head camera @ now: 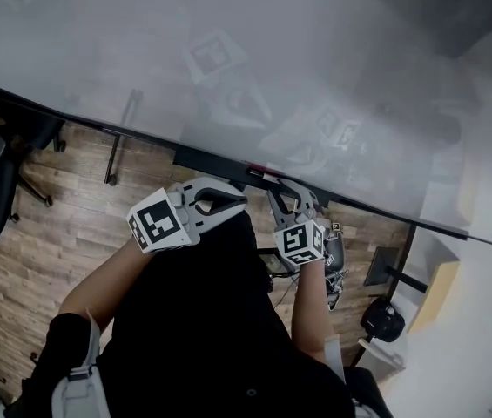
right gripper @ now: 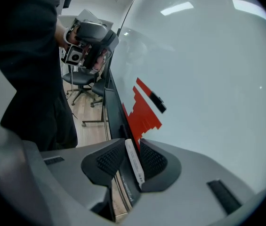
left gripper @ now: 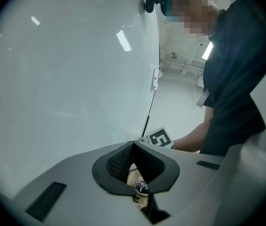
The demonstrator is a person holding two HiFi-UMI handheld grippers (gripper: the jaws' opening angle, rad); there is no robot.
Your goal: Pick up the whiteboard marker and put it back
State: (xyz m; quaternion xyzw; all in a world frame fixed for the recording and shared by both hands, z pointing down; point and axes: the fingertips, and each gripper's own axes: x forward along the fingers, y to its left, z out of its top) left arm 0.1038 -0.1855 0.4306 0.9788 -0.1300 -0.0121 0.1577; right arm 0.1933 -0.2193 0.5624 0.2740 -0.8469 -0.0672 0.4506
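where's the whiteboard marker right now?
Right gripper view: the whiteboard marker is clamped in the right claw, at the lower edge of the whiteboard.

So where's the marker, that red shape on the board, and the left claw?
marker (right gripper: 134,164), right gripper view, middle of its white barrel.
red shape (right gripper: 142,114), right gripper view, its centre.
left claw (left gripper: 133,144), left gripper view, where its closed tips meet.

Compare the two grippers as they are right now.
The left gripper has its jaws shut together on nothing, while the right gripper is shut on the whiteboard marker. In the head view the left gripper lies sideways, while the right gripper points at the lower edge of the whiteboard. Both are hand-held and close to the board.
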